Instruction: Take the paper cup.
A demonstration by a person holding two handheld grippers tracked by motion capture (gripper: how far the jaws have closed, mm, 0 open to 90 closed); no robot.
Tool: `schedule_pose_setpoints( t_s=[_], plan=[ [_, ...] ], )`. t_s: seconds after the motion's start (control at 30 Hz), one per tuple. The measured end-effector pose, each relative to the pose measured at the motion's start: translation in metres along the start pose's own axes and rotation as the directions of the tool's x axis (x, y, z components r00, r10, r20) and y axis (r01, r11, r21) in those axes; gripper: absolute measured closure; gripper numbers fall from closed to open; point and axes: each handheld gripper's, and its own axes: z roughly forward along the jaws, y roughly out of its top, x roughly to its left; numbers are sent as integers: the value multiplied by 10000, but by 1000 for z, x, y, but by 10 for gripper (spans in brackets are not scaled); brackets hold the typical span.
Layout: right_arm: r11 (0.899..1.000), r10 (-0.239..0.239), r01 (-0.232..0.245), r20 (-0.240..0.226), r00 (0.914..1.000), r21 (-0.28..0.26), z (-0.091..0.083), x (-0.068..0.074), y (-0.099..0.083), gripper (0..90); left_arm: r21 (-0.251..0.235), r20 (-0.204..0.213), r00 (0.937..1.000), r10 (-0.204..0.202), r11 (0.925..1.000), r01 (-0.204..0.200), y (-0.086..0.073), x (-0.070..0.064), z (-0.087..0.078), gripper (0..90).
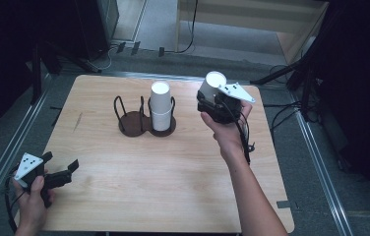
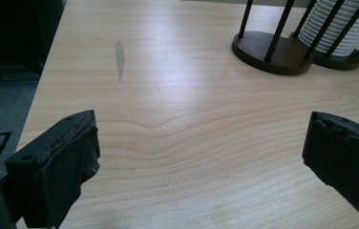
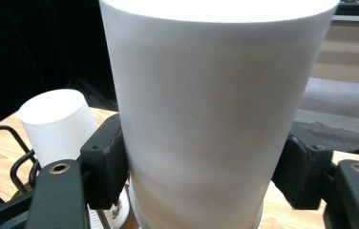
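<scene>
Holding a white cup (image 1: 211, 84) in my right gripper (image 1: 212, 101) — jaws clamped on both sides of its wall, seen close in the right gripper view (image 3: 216, 109). Cup is upside down, closed end up, lifted off the table (image 1: 173, 187), over the far right part of it. My right hand (image 1: 225, 129) grips the tool from below.

Left of it stands the rack (image 1: 141, 118) — dark wooden base with two round bays and black wire posts. Right bay holds a stack of white cups (image 1: 161, 105), also upside down; left bay is bare. Held cup is near the stack, not touching it. In the right gripper view the stack (image 3: 58, 124) sits behind my left jaw.

Left gripper (image 1: 61, 173) rests low at the near left corner, jaws spread wide, nothing between them — left gripper view shows bare wood between the jaws, rack (image 2: 273, 47) well ahead.
</scene>
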Motion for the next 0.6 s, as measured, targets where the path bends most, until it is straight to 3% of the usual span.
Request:
schedule_pose_setpoints(
  t_s=[0.23, 0.6],
  plan=[
    [9998, -193, 193, 80, 9998, 2, -8, -3, -7, 296, -118, 56, 10000, -65, 9999, 65, 0, 0, 0, 0],
    [9982, -544, 541, 120, 9984, 244, -21, 0, -33, 296, -189, -128, 9996, 241, 9995, -244, 5, -6, 2, 0]
  ],
)
